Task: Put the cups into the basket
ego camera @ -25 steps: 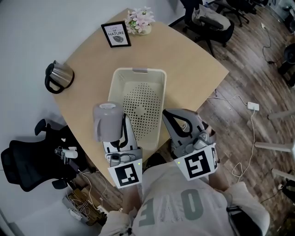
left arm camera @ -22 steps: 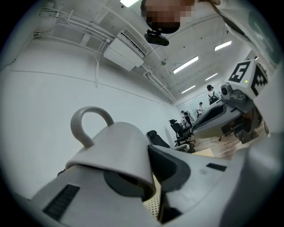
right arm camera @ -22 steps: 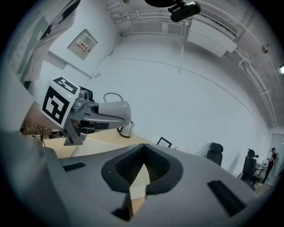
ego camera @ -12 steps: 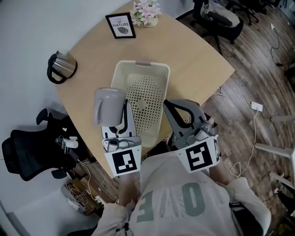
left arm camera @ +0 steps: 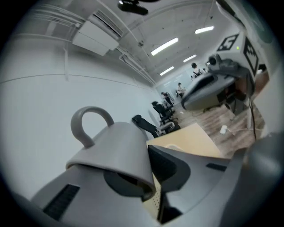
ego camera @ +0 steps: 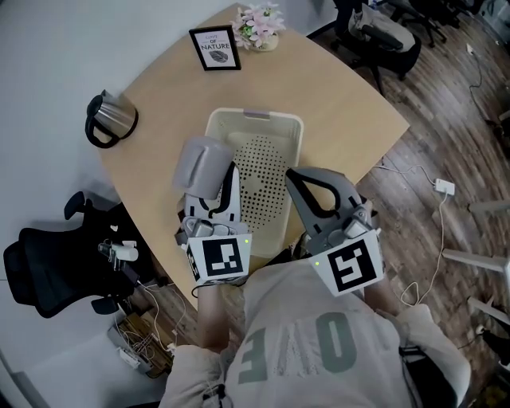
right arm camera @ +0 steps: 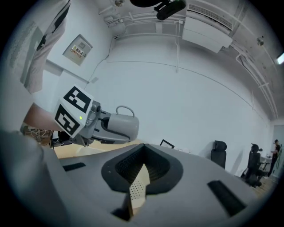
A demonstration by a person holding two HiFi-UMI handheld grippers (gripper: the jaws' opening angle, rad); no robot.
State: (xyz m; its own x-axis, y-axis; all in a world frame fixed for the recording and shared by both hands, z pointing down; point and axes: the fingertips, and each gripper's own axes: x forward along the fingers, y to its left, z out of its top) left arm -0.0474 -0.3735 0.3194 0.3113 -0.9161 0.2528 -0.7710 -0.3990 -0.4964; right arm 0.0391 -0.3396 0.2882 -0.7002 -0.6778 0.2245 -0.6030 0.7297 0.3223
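A grey handled cup (ego camera: 202, 165) lies tilted on its side over the left rim of the cream perforated basket (ego camera: 276, 124), which stands on the wooden table (ego camera: 335, 96). My left gripper (ego camera: 217, 182) is shut on the cup. In the left gripper view the cup (left arm camera: 116, 148) fills the space between the jaws, handle up. To the right, over the basket's near right corner, my right gripper (ego camera: 300, 175) is shut and holds nothing. The right gripper view shows its jaws (right arm camera: 143, 156) meeting, with the cup (right arm camera: 123, 124) off to the left.
A steel kettle (ego camera: 112, 120) stands on the table's left. A framed print (ego camera: 216, 49) and a small flower pot (ego camera: 261, 23) sit at the far edge. A black office chair (ego camera: 46, 264) is on the floor at left, more chairs (ego camera: 374, 33) at the back right.
My left gripper has carried the cup right and forward, from beside the basket to over its left rim, and the cup has tipped further. The right gripper has barely shifted.
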